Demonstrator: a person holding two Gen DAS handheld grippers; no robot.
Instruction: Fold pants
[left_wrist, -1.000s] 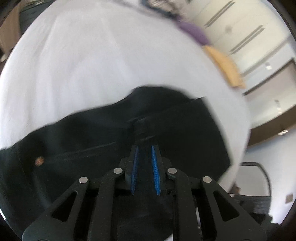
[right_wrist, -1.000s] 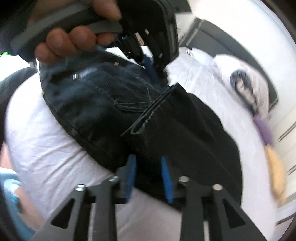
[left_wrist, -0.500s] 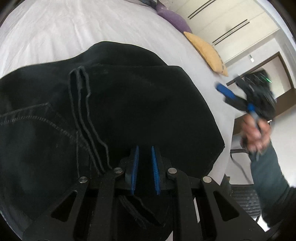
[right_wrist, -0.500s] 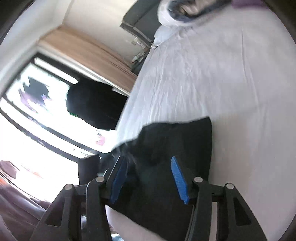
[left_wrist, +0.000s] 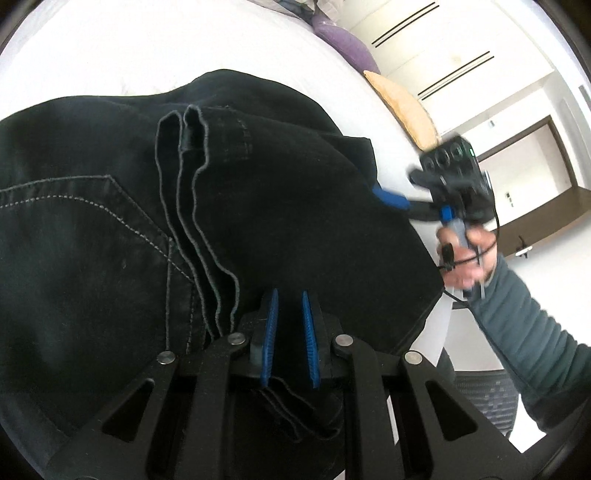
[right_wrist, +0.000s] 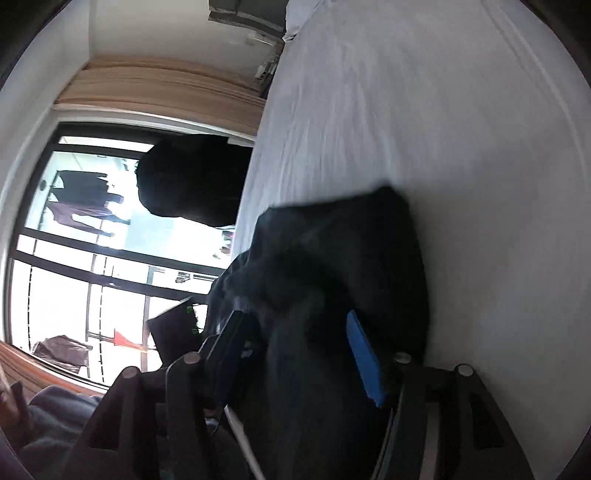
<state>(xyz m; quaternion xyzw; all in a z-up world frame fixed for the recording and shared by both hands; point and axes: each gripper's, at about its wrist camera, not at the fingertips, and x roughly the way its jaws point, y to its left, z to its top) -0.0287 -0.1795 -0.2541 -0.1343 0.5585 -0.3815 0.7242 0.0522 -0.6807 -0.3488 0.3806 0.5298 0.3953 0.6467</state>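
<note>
Left gripper (left_wrist: 289, 338) first: blue pads nearly closed, clamped down on a thin bundle of black hem layers from the pants (left_wrist: 110, 229), with the pinched edges poking out underneath, back toward the camera. Just left of those jaws, three or four stacked hem edges running away up the cloth. Further left, a curved pocket seam with pale stitching. Ahead of the jaws and off to the right, more smooth black denim, folded over itself, spread flat on the white bed sheet (left_wrist: 147, 48).

Out past the right edge of the cloth, right gripper (left_wrist: 391, 197) held in the person's hand (left_wrist: 461, 258), grey ribbed sleeve (left_wrist: 517, 325) trailing down to the corner. One blue pad touching or just at the pants' edge, hard to say which. Beyond that, a purple cushion (left_wrist: 347, 48) and a yellow one (left_wrist: 406, 107) at the far edge of the bed.

Right wrist view, tipped on its side and a bit blurry: right gripper (right_wrist: 295, 354) jaws opening, fairly wide apart, a dark fold of the pants (right_wrist: 351, 251) sitting between the fingers (right_wrist: 364, 360). Pads not squeezing it as far as can be made out. Right of the jaws, plain white sheet (right_wrist: 443, 129). Left of them, a big bright window (right_wrist: 92, 240) and a wooden headboard-ish panel (right_wrist: 159, 85)
</note>
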